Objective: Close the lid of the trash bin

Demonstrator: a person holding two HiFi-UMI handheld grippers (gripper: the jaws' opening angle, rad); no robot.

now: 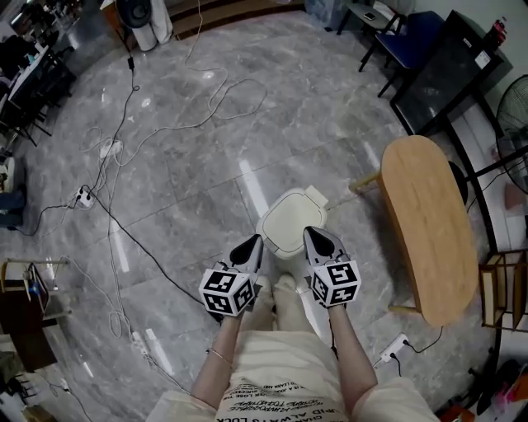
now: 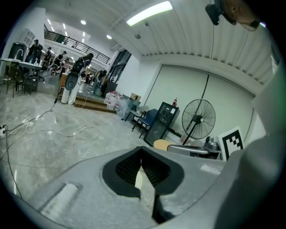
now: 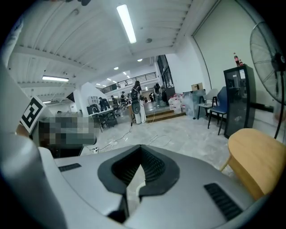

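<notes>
Bright strip lights [image 2: 149, 12] glare on floor [image 1: 206, 189]; fisheye edges.

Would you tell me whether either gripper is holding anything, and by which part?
Nothing is held: the left gripper and right gripper are both shut and empty.

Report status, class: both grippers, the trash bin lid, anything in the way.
Left gripper shut, empty. Right gripper shut, empty. Trash bin lid down, both grippers above it. Wooden table beside bin, apart.

Left tongs [image 1: 250, 249], right tongs [image 1: 318, 241] side by side, angled forward-down; both jaws closed together, empty
</notes>
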